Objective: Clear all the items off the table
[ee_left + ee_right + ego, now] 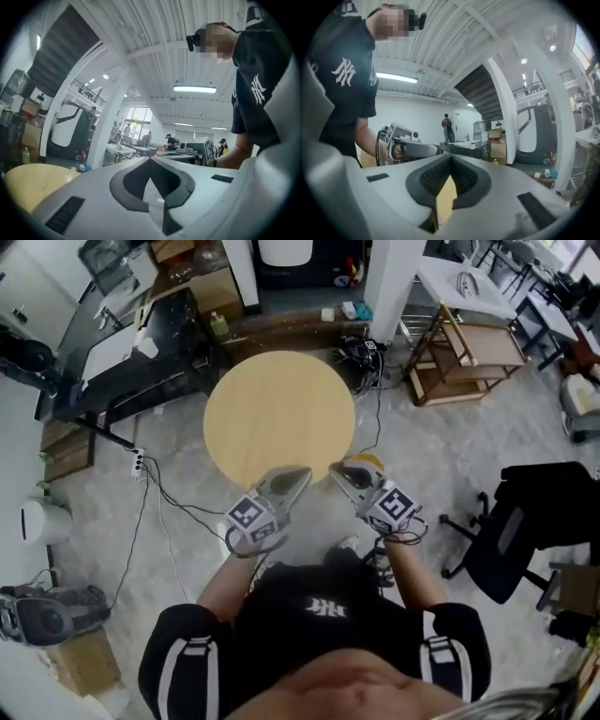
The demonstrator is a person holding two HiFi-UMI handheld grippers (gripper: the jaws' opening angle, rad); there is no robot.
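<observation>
"Anything left on the tabletop (279, 418)?"

"No, it's bare; no items show in any view. The left gripper (298, 474) and right gripper (337, 472) hang by its near edge, jaws clenched on nothing."

"Risks?"

"Their tips sit close and could knock together. Stepping away, a foot might snag the floor cables (155, 488)."
</observation>
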